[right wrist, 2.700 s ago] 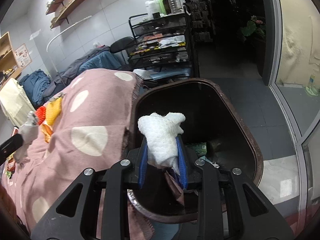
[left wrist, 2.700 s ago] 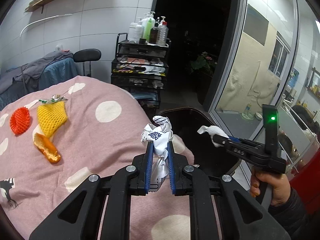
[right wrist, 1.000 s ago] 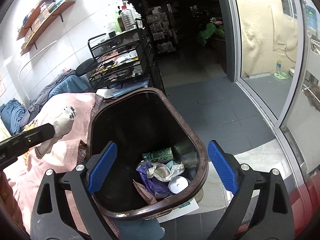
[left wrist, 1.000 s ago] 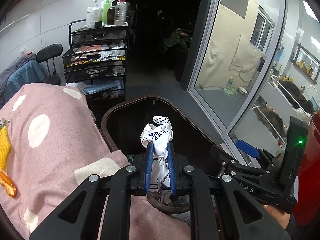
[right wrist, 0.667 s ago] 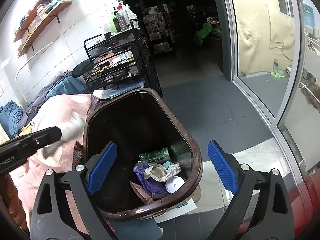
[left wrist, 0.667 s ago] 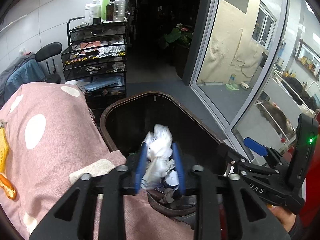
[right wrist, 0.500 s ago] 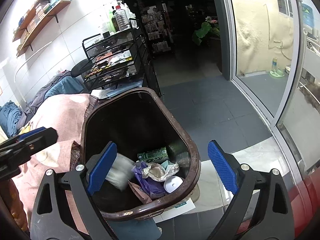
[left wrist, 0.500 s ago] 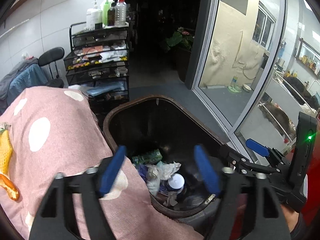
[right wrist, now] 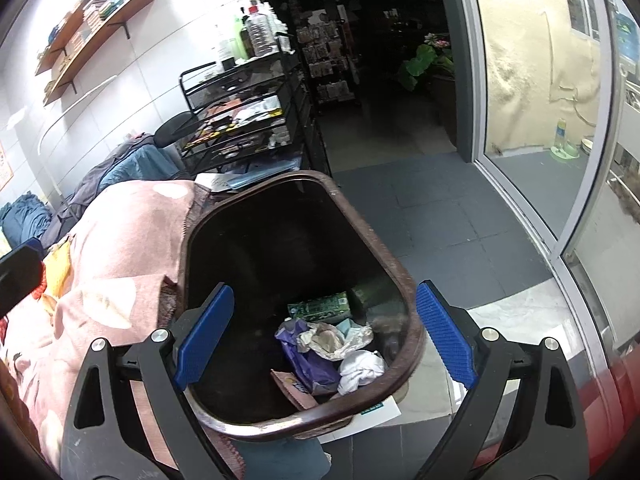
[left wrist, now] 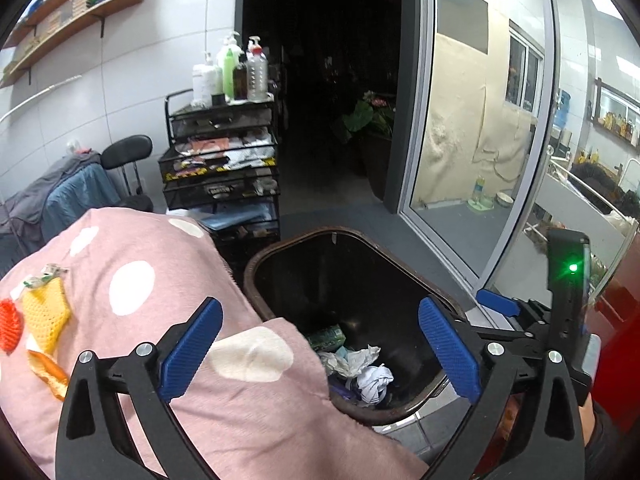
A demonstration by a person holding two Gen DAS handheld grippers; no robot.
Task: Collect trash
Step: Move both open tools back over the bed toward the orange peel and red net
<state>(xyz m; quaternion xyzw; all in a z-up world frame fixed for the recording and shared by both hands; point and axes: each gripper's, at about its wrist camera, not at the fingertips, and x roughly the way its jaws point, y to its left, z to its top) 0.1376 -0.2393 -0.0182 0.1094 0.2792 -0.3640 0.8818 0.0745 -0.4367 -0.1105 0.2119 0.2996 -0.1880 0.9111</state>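
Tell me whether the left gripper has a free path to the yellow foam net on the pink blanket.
Probably yes. The left gripper is open and empty, and the yellow foam net lies uncovered on the pink blanket, with nothing in between.

Both wrist views down over bin [left wrist: 256,268] [right wrist: 404,280]

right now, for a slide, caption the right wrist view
Right gripper, jaws open, above the brown bin holding crumpled trash, pink spotted blanket alongside.
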